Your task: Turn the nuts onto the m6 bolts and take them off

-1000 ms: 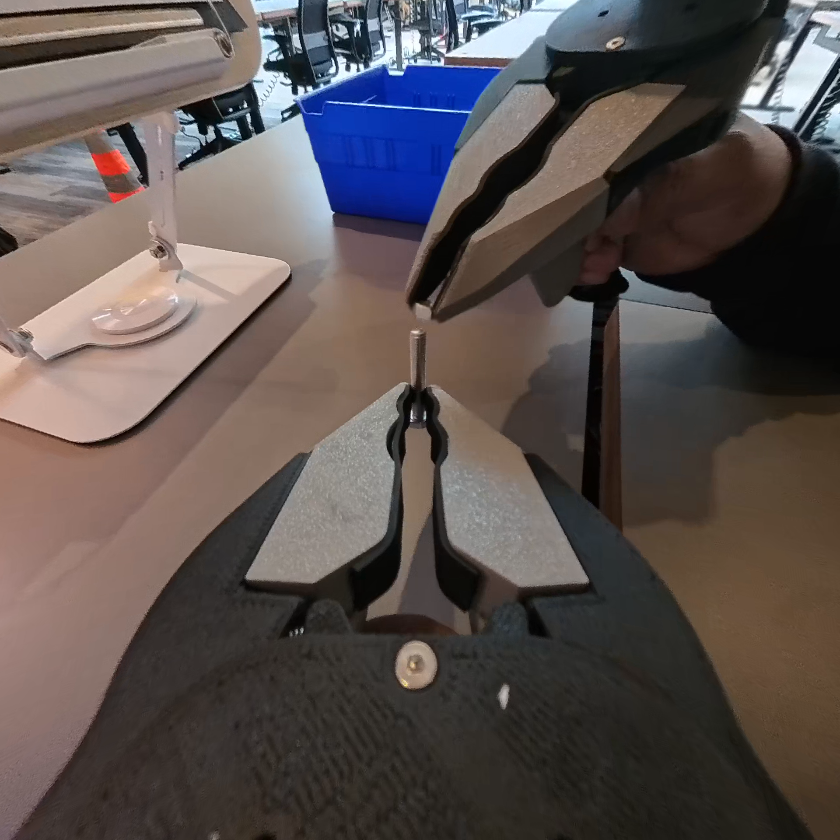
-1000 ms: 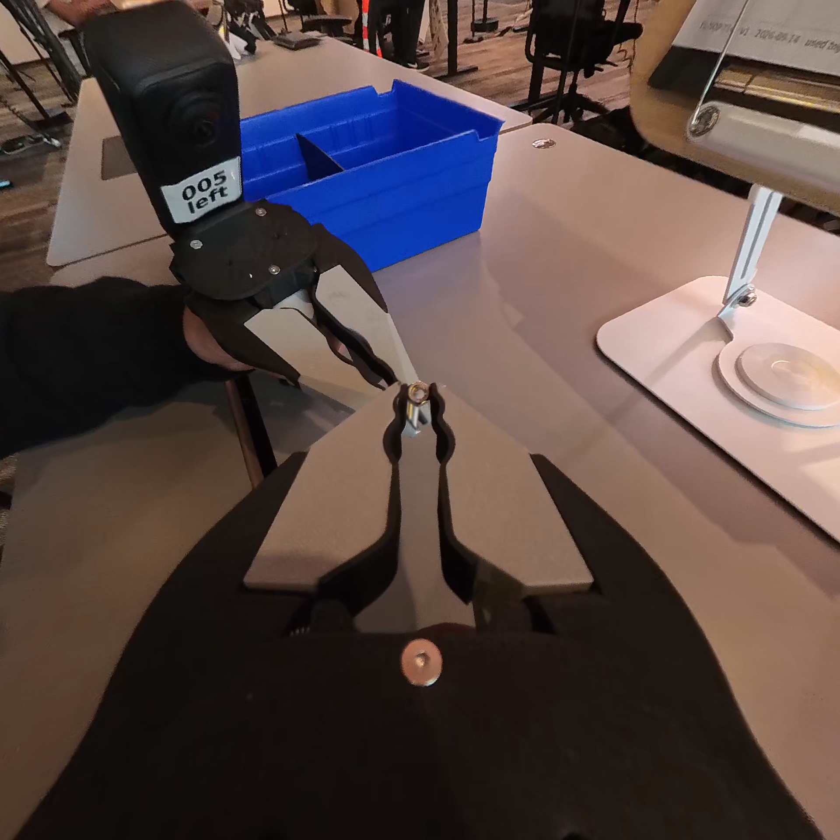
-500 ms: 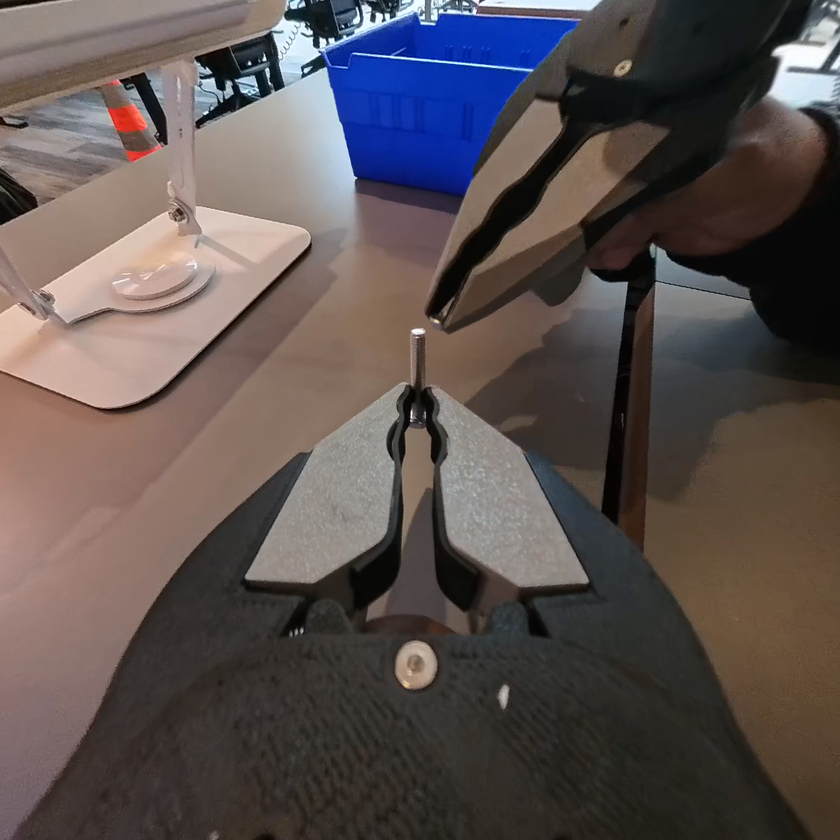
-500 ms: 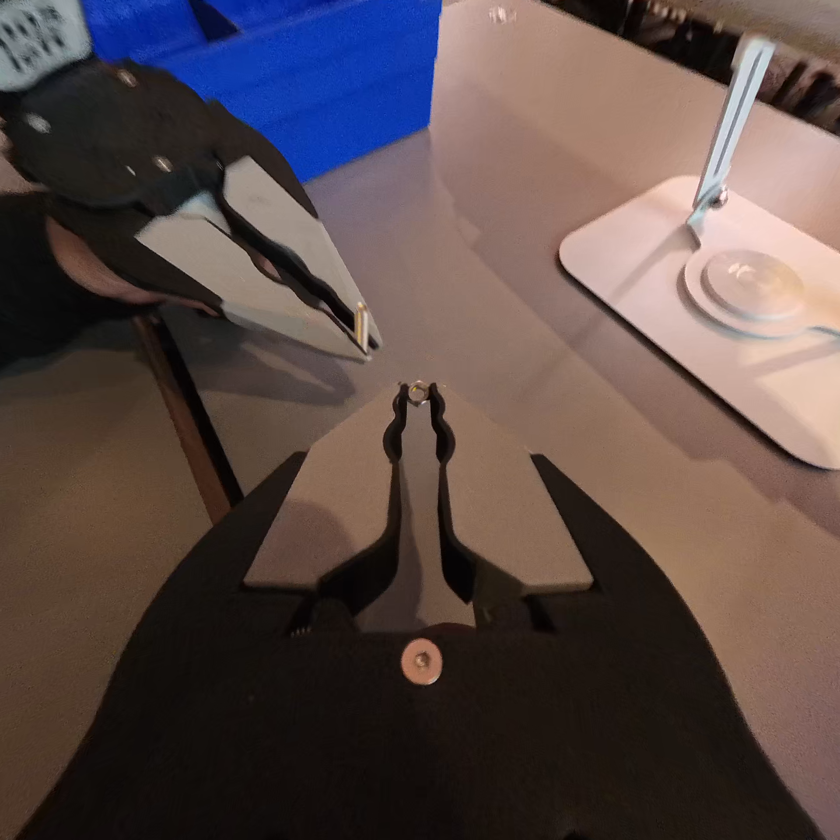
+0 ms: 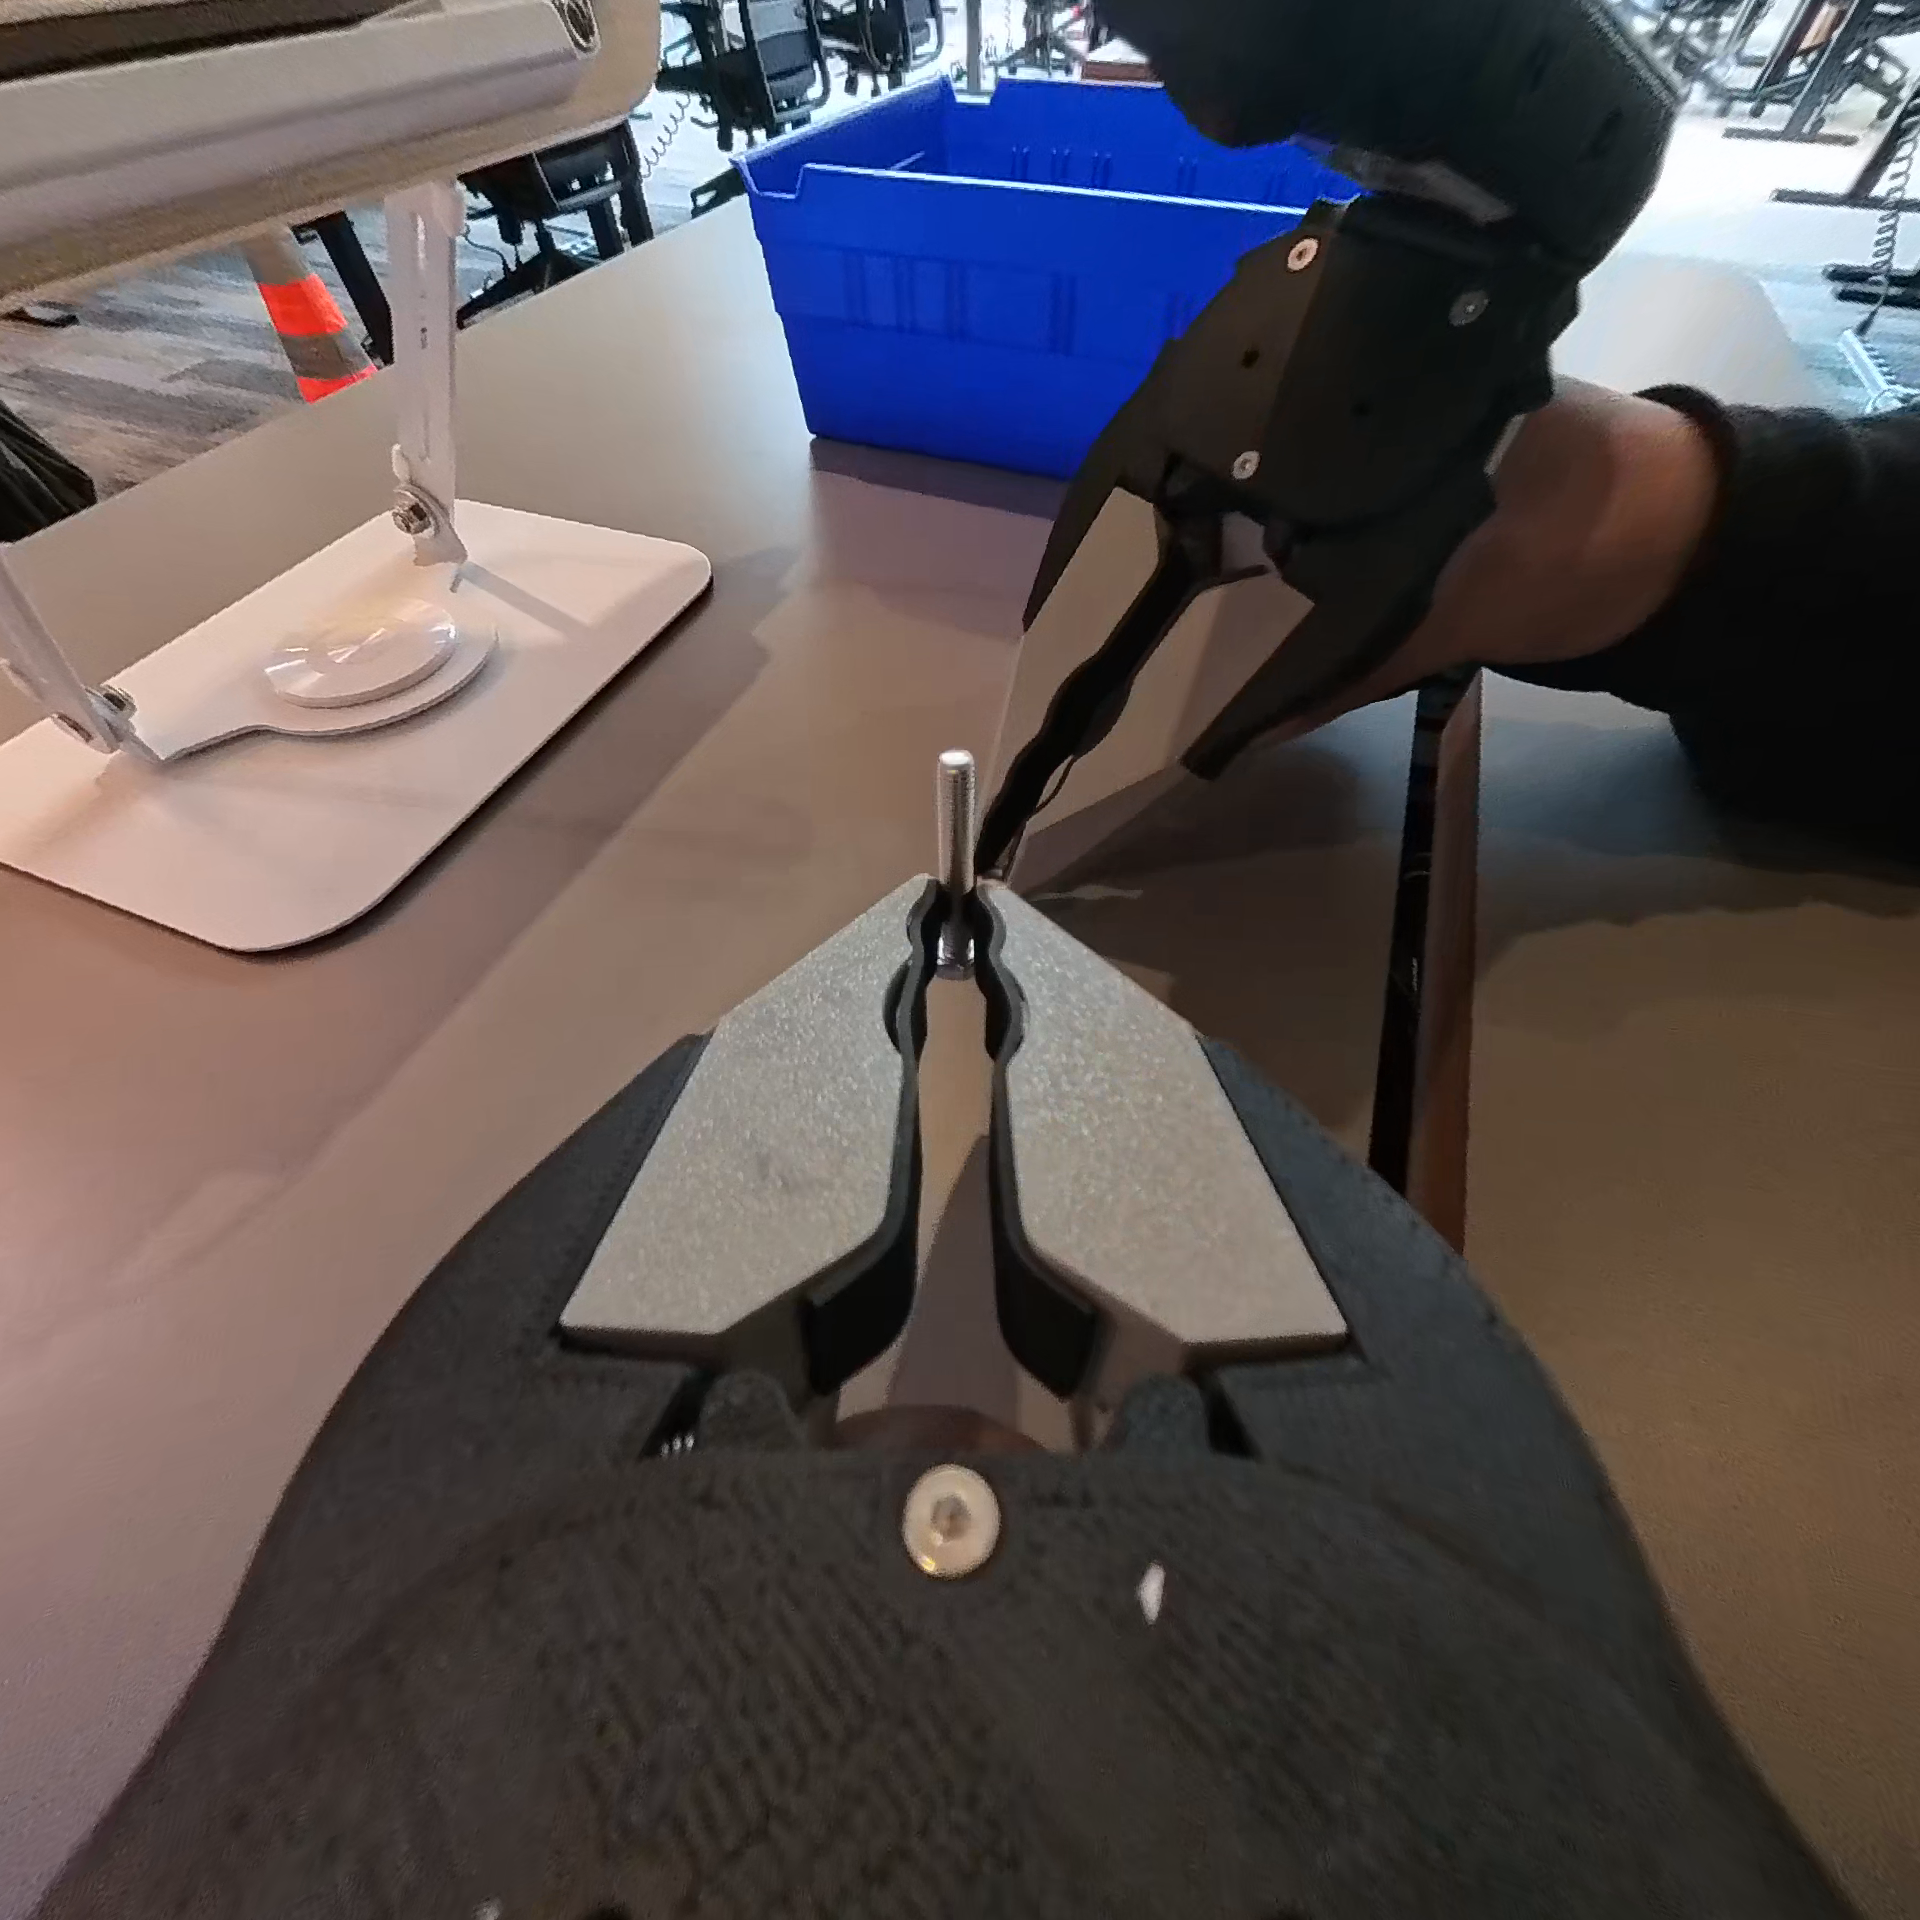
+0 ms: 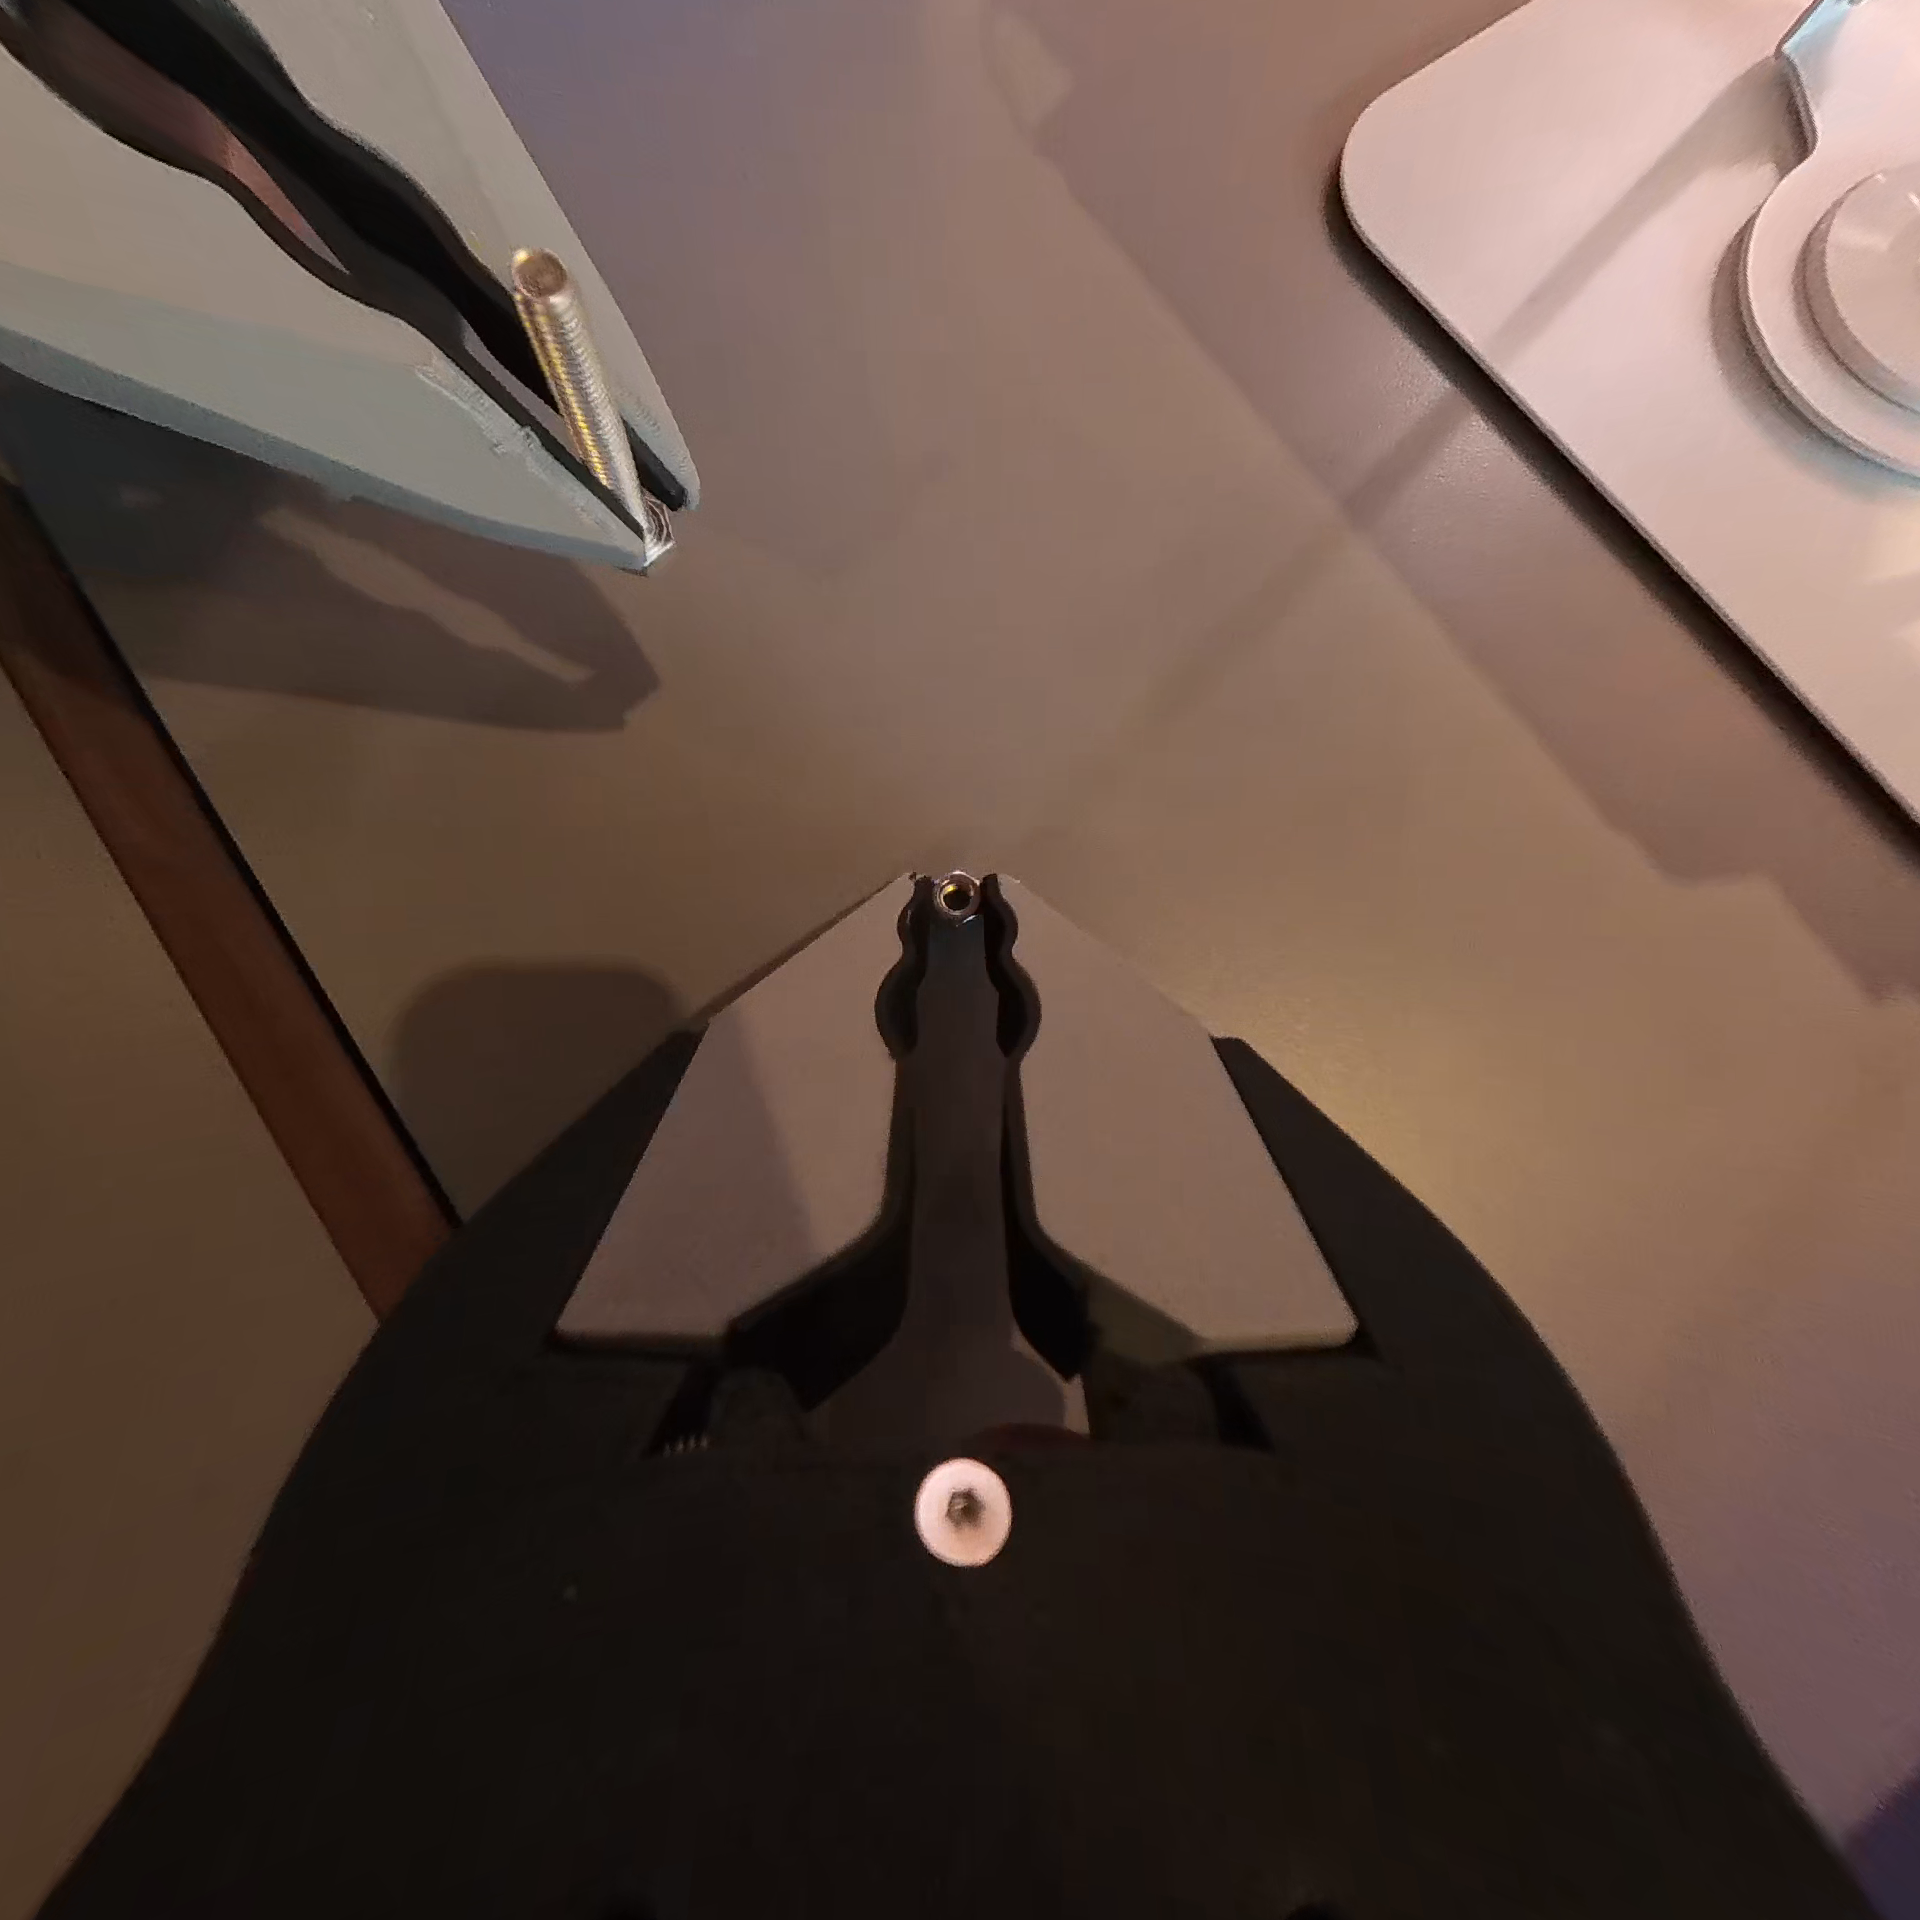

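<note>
Left gripper (image 5: pixel 954 914) is clamped on the upright silver threaded bolt (image 5: pixel 953 821), while the right gripper (image 6: pixel 954 891), fingertips pinched on the small silver nut (image 6: pixel 954 895), points down just above the grey table (image 6: pixel 1039 623).

Right gripper (image 6: pixel 954 891) pinches a nut (image 6: pixel 954 894) above the table (image 6: pixel 1039 623).

The left wrist view looks low and forward across the smooth brown table (image 5: pixel 644 790), facing the blue plastic bin (image 5: pixel 997 312) at the far edge. The right wrist view hangs close over the same table (image 6: pixel 1039 520), aimed steeply down. Both views share the flat white stand base (image 5: pixel 343 717) (image 6: pixel 1621 436), and each catches the other gripper.
</note>
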Tool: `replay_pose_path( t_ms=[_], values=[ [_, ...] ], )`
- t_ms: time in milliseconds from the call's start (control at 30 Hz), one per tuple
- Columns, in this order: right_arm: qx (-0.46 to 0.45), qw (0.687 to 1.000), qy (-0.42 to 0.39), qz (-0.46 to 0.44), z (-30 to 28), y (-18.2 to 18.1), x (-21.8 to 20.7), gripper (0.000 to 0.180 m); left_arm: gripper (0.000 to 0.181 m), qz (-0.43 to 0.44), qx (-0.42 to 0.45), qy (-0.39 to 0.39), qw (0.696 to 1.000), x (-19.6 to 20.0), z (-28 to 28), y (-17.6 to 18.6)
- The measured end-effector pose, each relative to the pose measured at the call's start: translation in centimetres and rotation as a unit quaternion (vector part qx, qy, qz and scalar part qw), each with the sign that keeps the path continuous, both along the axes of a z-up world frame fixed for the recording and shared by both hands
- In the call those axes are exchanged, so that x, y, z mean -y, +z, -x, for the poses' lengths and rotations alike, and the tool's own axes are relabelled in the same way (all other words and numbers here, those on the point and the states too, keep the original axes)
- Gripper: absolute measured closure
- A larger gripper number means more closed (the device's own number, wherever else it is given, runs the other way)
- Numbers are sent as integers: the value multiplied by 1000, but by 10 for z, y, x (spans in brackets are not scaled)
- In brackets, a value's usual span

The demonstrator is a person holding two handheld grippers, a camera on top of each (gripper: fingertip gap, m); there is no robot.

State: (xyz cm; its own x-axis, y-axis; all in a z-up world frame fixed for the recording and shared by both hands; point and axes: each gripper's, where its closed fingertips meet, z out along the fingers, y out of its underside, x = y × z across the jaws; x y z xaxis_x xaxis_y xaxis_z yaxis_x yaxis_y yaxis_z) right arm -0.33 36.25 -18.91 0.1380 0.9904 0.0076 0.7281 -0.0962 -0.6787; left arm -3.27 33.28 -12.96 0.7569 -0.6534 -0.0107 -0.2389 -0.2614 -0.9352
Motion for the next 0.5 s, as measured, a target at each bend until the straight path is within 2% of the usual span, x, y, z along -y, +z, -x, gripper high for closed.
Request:
replay_pose_path(
  t_ms=[133,333,500],
  values=[
    [-3,1000,0,4,0,1,0,173,179,-2,-1,-7,1000,2,-2,1],
    [-52,999,8,14,3,23,5,163,179,0,-5,-8,1000,2,-3,-1],
    [-199,976,55,66,22,76,33,165,179,-3,-2,-8,1000,2,-3,0]
  ],
)
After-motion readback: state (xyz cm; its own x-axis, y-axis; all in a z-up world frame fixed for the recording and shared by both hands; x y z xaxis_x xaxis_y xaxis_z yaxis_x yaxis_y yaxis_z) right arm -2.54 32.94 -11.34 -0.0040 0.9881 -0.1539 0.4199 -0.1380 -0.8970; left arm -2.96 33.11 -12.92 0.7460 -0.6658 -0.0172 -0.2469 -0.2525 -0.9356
